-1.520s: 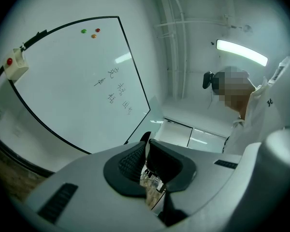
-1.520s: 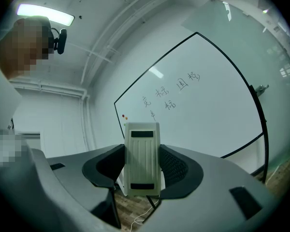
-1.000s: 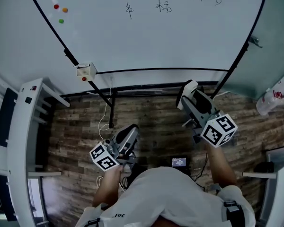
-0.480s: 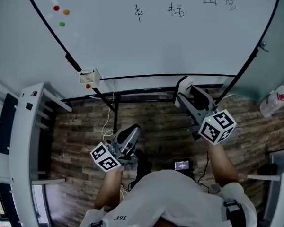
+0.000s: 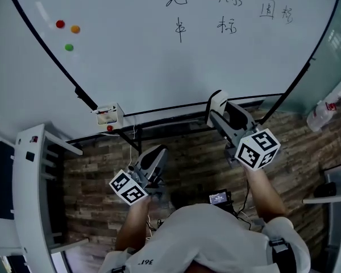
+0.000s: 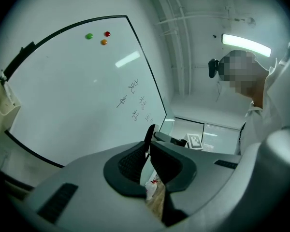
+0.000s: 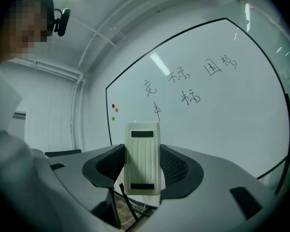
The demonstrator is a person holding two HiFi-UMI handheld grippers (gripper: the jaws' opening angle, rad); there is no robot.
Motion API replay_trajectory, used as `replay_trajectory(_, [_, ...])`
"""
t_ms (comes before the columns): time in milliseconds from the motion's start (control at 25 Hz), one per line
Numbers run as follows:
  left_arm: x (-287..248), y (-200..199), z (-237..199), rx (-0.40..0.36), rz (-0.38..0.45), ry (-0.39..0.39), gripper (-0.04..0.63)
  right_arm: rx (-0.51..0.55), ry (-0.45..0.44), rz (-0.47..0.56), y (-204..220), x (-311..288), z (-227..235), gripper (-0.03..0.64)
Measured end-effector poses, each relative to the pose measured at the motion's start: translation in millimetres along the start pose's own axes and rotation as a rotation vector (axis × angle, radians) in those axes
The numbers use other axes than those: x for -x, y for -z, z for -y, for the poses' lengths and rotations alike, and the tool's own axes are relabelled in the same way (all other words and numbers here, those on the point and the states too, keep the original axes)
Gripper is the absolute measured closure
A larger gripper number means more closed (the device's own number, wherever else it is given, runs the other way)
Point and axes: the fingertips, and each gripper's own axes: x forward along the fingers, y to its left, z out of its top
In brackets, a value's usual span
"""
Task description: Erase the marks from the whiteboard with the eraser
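The whiteboard (image 5: 159, 61) fills the upper head view and carries several handwritten black marks (image 5: 227, 10) near its top. My right gripper (image 5: 219, 108) is shut on a white ribbed eraser (image 7: 143, 157), held upright below the board's lower edge and apart from it. The eraser (image 5: 216, 103) shows as a white block at the jaw tips. The same marks (image 7: 183, 86) appear ahead in the right gripper view. My left gripper (image 5: 154, 155) hangs lower over the floor, shut with nothing between its jaws; the board (image 6: 77, 91) lies to its left.
Three coloured magnets (image 5: 67, 33) sit at the board's upper left. A small white box (image 5: 107, 115) hangs at the frame's lower left corner. A white shelf unit (image 5: 28, 192) stands at the left, and a bottle (image 5: 324, 112) at the right on the wooden floor.
The view has tilted so the board and its marks sit lower in frame. My right gripper with the eraser has risen a little toward the board's lower edge; the left one barely moved.
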Motion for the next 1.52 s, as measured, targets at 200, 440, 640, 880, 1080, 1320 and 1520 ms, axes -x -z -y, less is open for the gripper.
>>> replay_trajectory(200, [-0.5, -25.9, -32.3, 0.011, -0.009, 0.029, 0.56, 0.018, 0.066, -0.001, -2.5, -29.4, -8.2, 0.373])
replay_trajectory(440, [-5.2, -45.9, -55.6, 0.01, -0.009, 0.043, 0.56, 0.038, 0.105, 0.001, -12.2, -57.7, -10.7, 0.373])
replay_trajectory(640, [-16.1, -61.5, -64.9, -0.009, 0.025, 0.038, 0.56, 0.069, 0.096, 0.014, -28.1, -74.0, -7.0, 0.373])
replay_trajectory(880, [-33.9, -70.2, -65.0, -0.028, 0.048, 0.018, 0.56, 0.098, 0.069, 0.003, -45.7, -83.6, 3.7, 0.373])
replay_trajectory(1080, [-54.0, -84.9, -63.2, -0.075, 0.066, 0.028, 0.56, 0.193, 0.042, -0.02, -59.6, -94.4, 3.8, 0.371])
replay_trajectory(1320, [-81.8, -105.3, -59.3, -0.166, 0.072, 0.048, 0.56, 0.309, 0.04, 0.013, -96.9, -111.0, 1.0, 0.373])
replay_trajectory(1520, [-99.1, -120.4, -59.7, -0.204, 0.069, 0.051, 0.56, 0.368, 0.046, 0.035, -124.6, -130.3, 0.5, 0.373])
